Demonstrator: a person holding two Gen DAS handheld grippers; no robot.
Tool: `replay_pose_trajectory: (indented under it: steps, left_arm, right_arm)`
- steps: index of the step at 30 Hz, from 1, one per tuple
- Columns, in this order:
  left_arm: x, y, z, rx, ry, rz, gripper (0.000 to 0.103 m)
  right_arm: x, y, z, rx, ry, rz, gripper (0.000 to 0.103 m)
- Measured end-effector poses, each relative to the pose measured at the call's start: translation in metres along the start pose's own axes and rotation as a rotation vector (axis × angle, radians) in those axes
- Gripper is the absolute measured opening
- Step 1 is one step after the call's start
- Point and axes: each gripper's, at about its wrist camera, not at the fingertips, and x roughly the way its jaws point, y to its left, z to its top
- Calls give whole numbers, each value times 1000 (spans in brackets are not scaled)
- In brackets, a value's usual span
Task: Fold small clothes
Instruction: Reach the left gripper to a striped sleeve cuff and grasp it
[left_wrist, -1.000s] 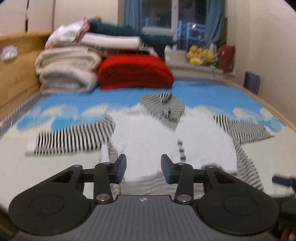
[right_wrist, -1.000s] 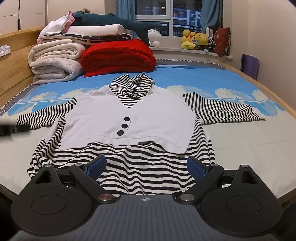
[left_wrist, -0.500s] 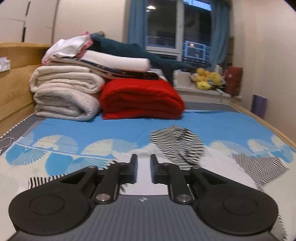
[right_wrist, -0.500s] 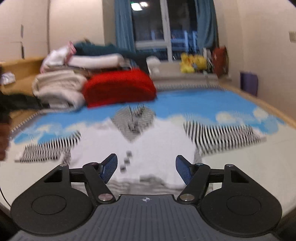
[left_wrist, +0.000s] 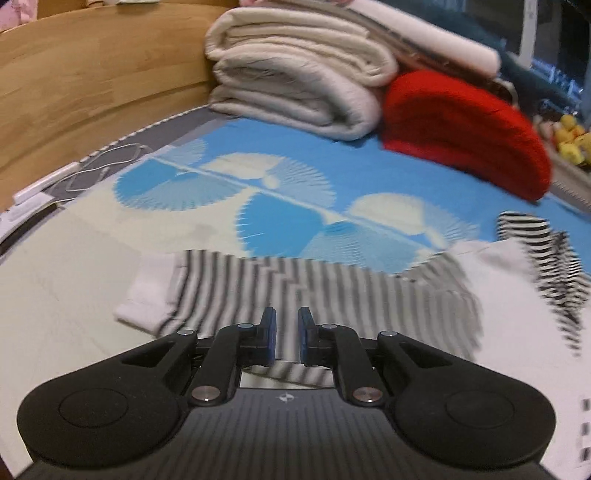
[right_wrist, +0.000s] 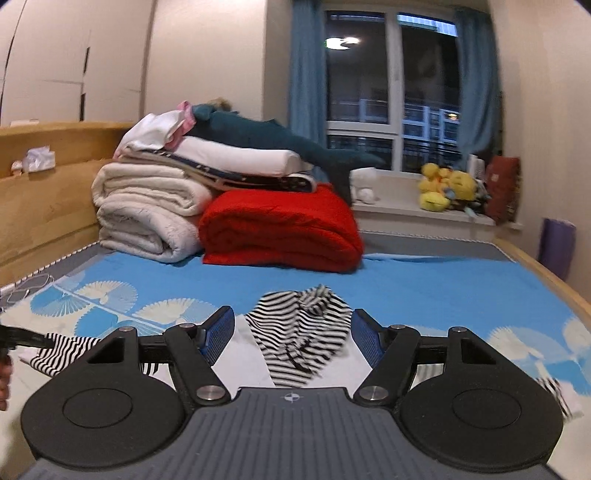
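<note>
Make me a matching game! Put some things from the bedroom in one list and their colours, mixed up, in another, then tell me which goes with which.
Things:
1. folded blanket next to the cream pile
2. plush toys on the windowsill
3. curtains
4. sleeve in front of the left tongs

Colours:
A. black and white stripes
B. blue
C. red
D. yellow

Pairs: 1-C, 2-D, 3-B, 4-A
</note>
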Motion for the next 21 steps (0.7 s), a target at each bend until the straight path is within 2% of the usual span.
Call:
replay_pose_trajectory:
  steps: [4, 6, 8, 10, 13, 16, 19, 21]
  left_arm:
    - [25, 30, -2, -78, 33, 17, 16]
    - [44, 46, -3, -154, 68, 15, 28]
    - [57, 64, -5, -224, 103, 29, 40]
    - [71, 80, -8, -301, 151, 39, 43]
    - [86, 106, -16, -466, 238, 6, 44]
    - [93, 126, -23, -612, 274, 0, 44]
    - [97, 134, -28, -661, 289, 14, 40]
    - [99, 128, -28, -646, 292, 9, 7]
  right_arm:
    - [40, 4, -16, -27, 27, 46, 72]
    - [59, 6, -26, -24, 105, 52, 71]
    - [73, 8, -27, -10, 147, 77, 63]
    - [80, 9, -21, -5, 133, 90, 56]
    - [91, 9, -22, -15, 137, 106, 45]
    - [102, 2, -26, 4, 178, 105, 42]
    - [107, -3, -31, 30, 209, 92, 43]
    - [109, -4, -33, 35, 215, 91, 43]
